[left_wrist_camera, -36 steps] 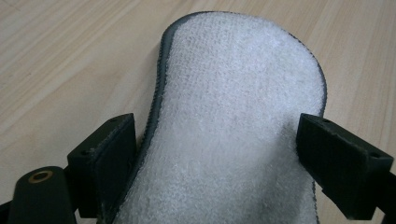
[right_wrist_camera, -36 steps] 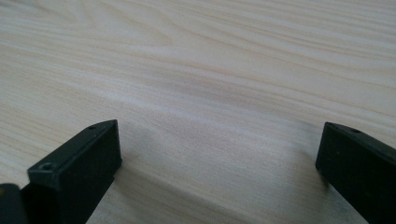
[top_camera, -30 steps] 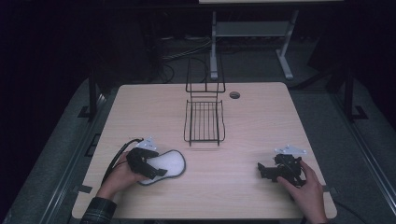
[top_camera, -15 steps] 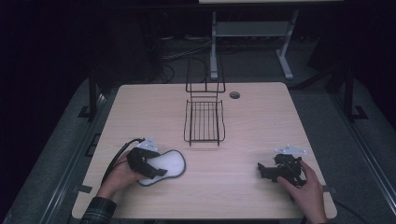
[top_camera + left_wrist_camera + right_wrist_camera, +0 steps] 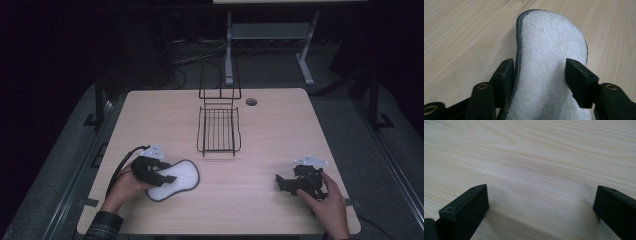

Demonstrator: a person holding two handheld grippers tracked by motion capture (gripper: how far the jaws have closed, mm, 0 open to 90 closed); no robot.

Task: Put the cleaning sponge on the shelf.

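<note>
At the near-left corner of the light wooden desk, the left claw has just been closing its jaws around a white mesh-topped shoe insole with a dark grey edge, which lies flat on the wood. In the left gripper view the insole runs between the two black jaws: the left pad sits right against the dark rim, while the right pad appears to lean on the foam, though I cannot be sure that the pinch is firm. The main risk, as I judge it, is that soft foam gives way under the squeeze, so the insole folds lengthwise or slips out on lifting. The jaws also catch it across a narrow waist near one end, so the long free end would likely sag and drag on the desk. A claw pressed low could scrape the wood rather than get under the edge.

Further along, past the middle, stands a black wire rack with an upright back frame, well apart from the insole; a drooping end could snag on its thin bars if it is carried there.

On the right, the right claw rests spread wide over bare wood, with nothing between its jaws, too far off to steady the insole.
</note>
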